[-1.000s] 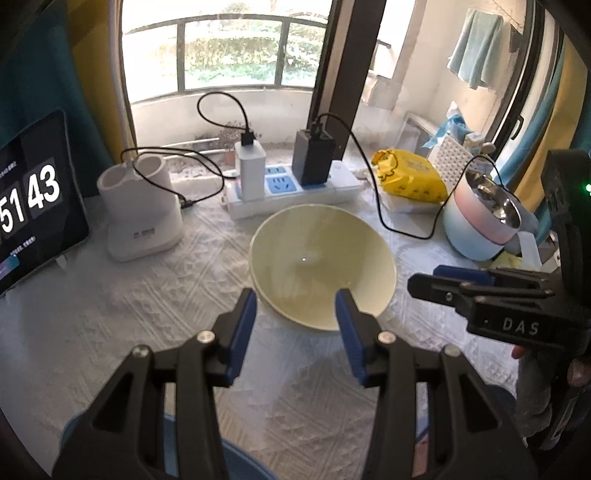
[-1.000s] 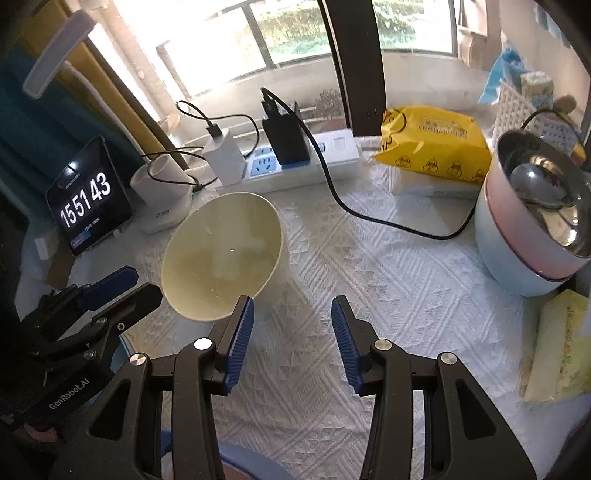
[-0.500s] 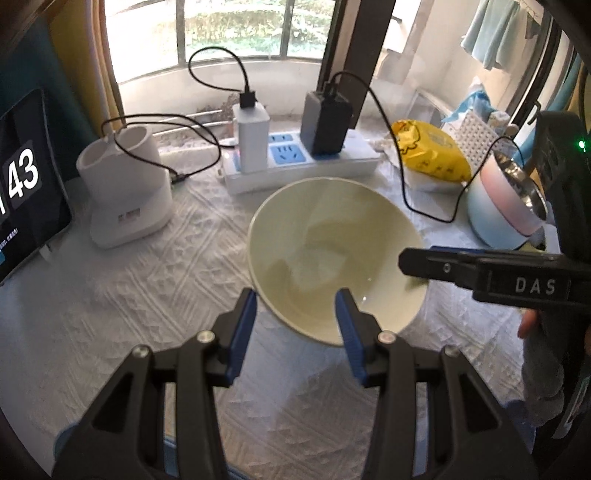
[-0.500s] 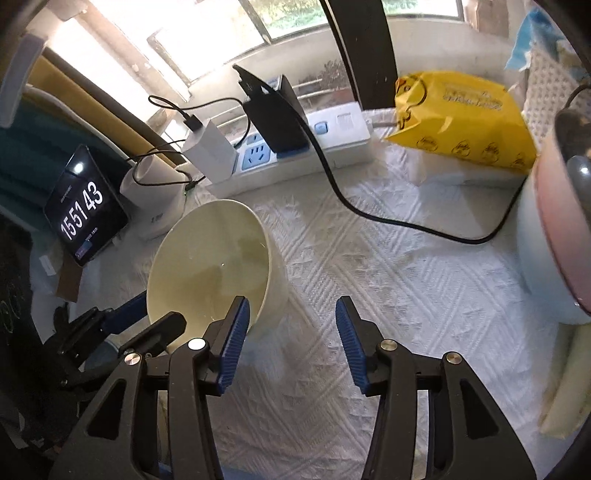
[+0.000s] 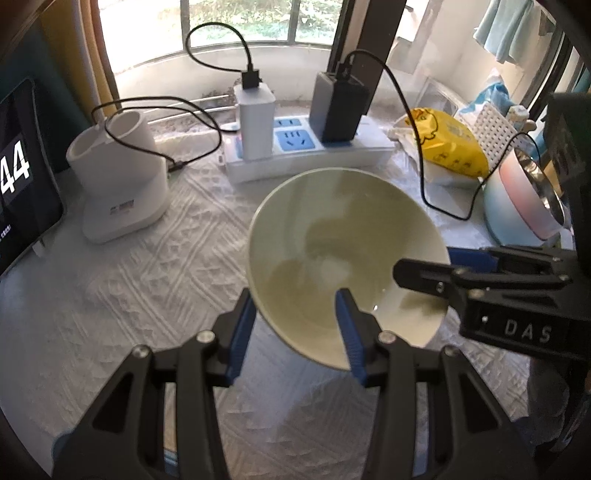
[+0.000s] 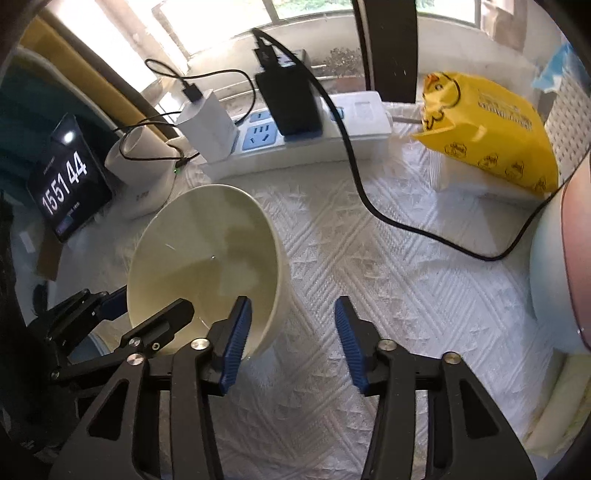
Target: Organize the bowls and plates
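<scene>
Two grippers reach over the cream bowl (image 5: pixel 343 254) on the white cloth (image 5: pixel 129 288). Left gripper (image 5: pixel 295 332) and right gripper (image 6: pixel 291 339) stand spread, each straddling the rim; the right one's jaws just narrowed. Only the right view shows the full clock (image 6: pixel 66 184).

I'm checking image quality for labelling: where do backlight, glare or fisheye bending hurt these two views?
Left wrist: window backlit, not blown out; cream bowl shaded inside, edges bent. Right wrist: window washes out upper left; power strip curves; pink-and-blue bowl cropped.
</scene>
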A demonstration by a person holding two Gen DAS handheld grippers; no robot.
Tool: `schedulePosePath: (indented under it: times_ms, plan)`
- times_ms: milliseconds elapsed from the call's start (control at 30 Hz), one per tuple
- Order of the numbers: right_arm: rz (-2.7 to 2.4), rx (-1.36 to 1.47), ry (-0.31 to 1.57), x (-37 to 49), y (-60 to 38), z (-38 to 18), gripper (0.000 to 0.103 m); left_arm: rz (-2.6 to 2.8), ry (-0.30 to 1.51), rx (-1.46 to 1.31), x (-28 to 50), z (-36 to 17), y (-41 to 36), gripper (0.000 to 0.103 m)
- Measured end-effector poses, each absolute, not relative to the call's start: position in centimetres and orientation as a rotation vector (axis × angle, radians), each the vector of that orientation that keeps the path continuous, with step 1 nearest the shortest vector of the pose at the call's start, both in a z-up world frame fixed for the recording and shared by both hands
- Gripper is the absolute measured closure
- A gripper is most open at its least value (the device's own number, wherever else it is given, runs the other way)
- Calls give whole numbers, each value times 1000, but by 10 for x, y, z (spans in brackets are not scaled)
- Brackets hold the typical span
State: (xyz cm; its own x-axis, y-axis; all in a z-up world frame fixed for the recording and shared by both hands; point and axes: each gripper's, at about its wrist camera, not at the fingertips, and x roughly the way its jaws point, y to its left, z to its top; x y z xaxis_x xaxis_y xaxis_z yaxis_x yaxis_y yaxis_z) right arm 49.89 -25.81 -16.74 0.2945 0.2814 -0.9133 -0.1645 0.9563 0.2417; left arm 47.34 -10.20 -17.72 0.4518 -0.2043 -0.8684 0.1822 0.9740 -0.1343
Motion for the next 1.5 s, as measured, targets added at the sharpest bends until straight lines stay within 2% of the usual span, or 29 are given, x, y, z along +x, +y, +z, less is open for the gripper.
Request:
schedulePosePath:
  times_ms: [133,200,300,467,667,1500]
  plan:
    - [319,72,1240,500,-251,-168,69,-244,1075,-33,474,-178,-101,58]
    - [327,53,1239,501,-246,-167,76,-244,1070,-29,473,-178,-101,58]
    - [312,9,1233,501,-240,-167,77,-248,1062,-31,473,-178,-100,59]
    - [289,-43,1221,497,-235,-164,78,-250,1059,-79,473,-178,-92,68]
    - [280,-50,1185,495,-234,-158,82,-252,1052,-93,468,-176,-89,71]
    - [262,-5,1026,451,-233,-104,86,-277,928,-124,428,-122,-79,71]
